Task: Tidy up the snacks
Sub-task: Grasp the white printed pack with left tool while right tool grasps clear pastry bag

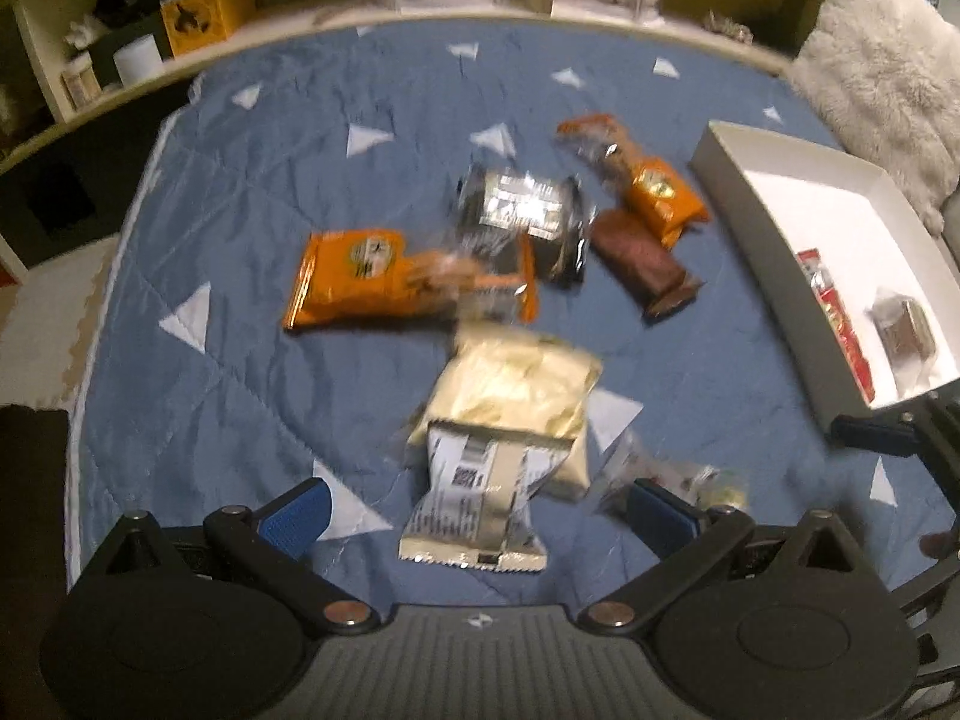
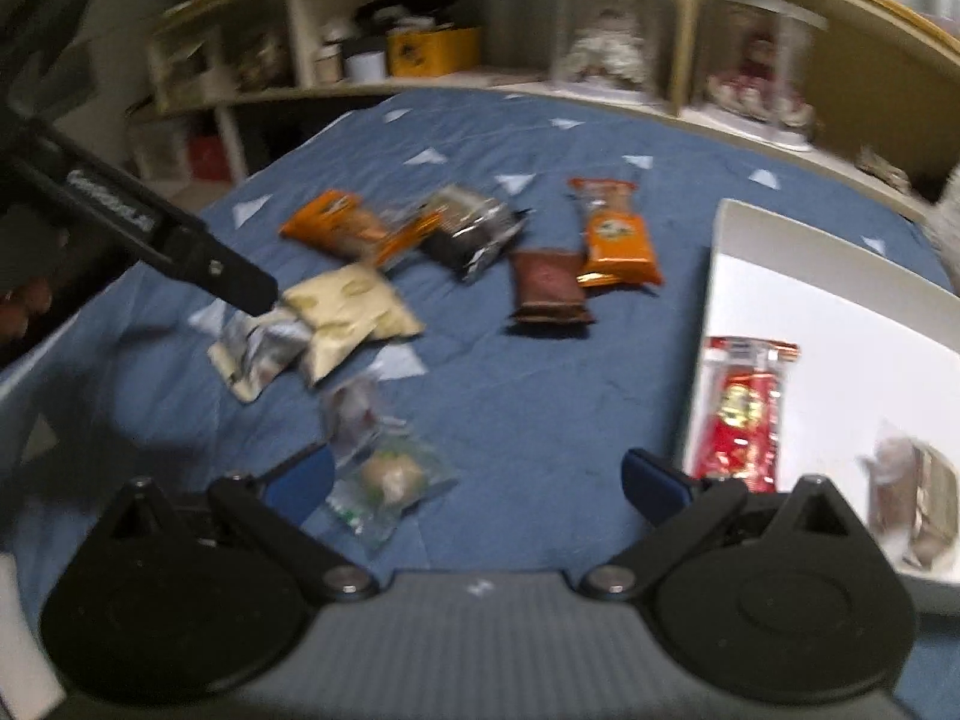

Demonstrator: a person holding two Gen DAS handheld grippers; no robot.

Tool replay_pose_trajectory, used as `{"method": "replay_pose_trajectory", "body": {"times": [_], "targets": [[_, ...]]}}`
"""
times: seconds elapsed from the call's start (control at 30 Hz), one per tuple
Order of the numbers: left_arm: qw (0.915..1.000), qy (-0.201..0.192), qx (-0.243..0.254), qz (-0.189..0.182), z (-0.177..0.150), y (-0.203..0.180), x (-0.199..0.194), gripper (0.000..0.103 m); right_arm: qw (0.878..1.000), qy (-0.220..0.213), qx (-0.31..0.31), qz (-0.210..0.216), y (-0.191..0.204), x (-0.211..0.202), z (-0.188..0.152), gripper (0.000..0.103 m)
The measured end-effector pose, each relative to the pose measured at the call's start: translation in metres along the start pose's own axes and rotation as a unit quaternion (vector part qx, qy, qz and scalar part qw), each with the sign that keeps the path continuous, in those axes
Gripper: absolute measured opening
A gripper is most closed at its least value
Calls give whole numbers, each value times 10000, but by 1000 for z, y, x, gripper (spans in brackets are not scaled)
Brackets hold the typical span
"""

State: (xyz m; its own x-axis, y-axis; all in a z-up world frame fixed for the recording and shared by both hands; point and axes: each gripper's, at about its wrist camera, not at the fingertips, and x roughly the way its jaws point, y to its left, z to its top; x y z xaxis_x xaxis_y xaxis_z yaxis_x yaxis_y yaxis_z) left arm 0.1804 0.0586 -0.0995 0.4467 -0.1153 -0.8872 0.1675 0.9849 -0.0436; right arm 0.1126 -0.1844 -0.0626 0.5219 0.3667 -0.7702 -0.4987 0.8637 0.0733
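Snack packets lie on a blue quilt [image 1: 240, 228]. My left gripper [image 1: 480, 510] is open, its fingers either side of a silver packet [image 1: 474, 504] that overlaps a cream packet [image 1: 516, 390]. Beyond lie an orange packet [image 1: 360, 276], a black packet [image 1: 522, 216], a brown bar [image 1: 642, 264] and a second orange packet [image 1: 654, 186]. My right gripper [image 2: 477, 483] is open and empty above the quilt, with a clear green-printed packet [image 2: 384, 480] by its left finger. A white box [image 2: 840, 324] at the right holds a red packet [image 2: 744, 414] and a brownish packet [image 2: 918, 498].
Wooden shelves [image 1: 180, 30] with jars, a yellow box and figurines run along the far side. A fluffy white cushion [image 1: 882, 78] lies beyond the box. The left gripper's arm [image 2: 162, 234] shows at the left of the right wrist view.
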Motion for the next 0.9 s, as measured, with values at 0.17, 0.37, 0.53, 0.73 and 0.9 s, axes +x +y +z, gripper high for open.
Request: {"method": "replay_pose_trajectory", "body": {"times": [0.17, 0.37, 0.53, 0.73, 0.9], "targets": [[9997, 69, -150, -170, 3, 11, 7, 95, 9984, 215, -374, 371, 10, 12, -1, 82], [9988, 179, -237, -378, 7, 12, 19, 83, 9953, 332, -546, 732, 15, 27, 3, 78], [9987, 346, 4, -364, 8, 3, 31, 79, 9936, 662, 289, 863, 2, 39, 5, 71], [9988, 421, 140, -219, 8, -1, 38, 77, 9787, 735, 1557, 1117, -15, 40, 6, 63], [9983, 476, 131, -322, 7, -1, 41, 77, 9653, 839, 2160, 1201, -18, 46, 3, 62]]}}
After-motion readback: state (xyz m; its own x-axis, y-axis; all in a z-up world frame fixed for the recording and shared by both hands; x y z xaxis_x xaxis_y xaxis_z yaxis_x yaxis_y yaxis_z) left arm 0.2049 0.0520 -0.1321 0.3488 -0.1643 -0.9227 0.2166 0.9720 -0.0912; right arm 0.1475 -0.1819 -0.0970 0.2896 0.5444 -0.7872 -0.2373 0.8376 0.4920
